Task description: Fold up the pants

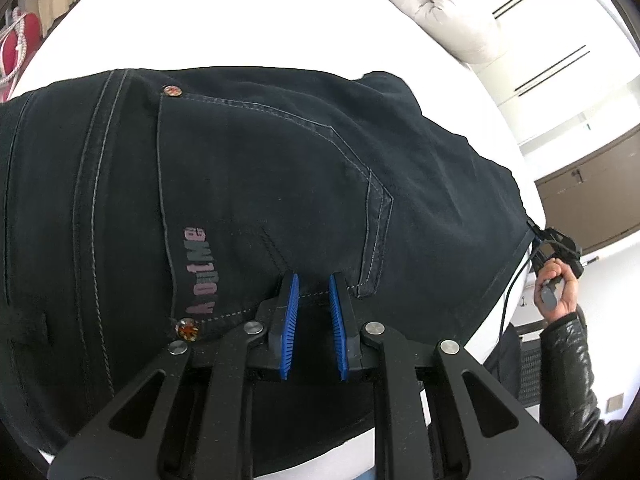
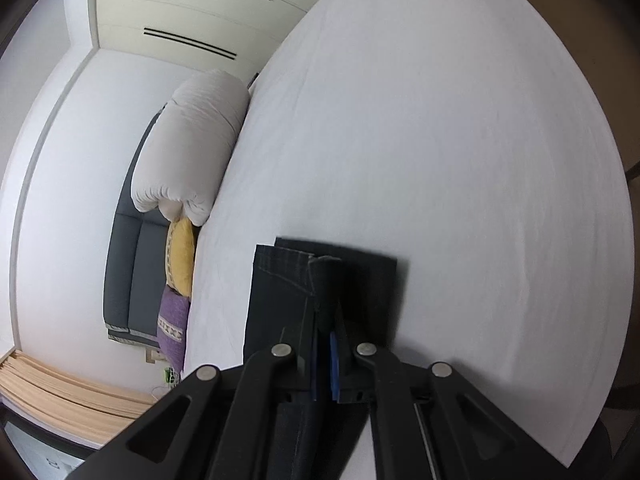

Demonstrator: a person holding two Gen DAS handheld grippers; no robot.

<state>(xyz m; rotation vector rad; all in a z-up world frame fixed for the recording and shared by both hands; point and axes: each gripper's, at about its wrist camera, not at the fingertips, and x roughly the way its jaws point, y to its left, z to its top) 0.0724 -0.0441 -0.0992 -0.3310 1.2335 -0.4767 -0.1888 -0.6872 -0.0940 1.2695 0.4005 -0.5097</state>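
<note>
White bed [image 2: 440, 140] bears pants [image 1: 240, 184]; right tongs [image 2: 325, 320] pinch them, left tongs [image 1: 314, 280] parted above.

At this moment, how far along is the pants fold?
Early to midway. Done: the pants lie spread on the white bed, back pocket up. In hand: the right gripper is clamped on a dark fabric edge near the cuffs; the left gripper hovers open over the pocket. Left: the folds themselves.
</note>
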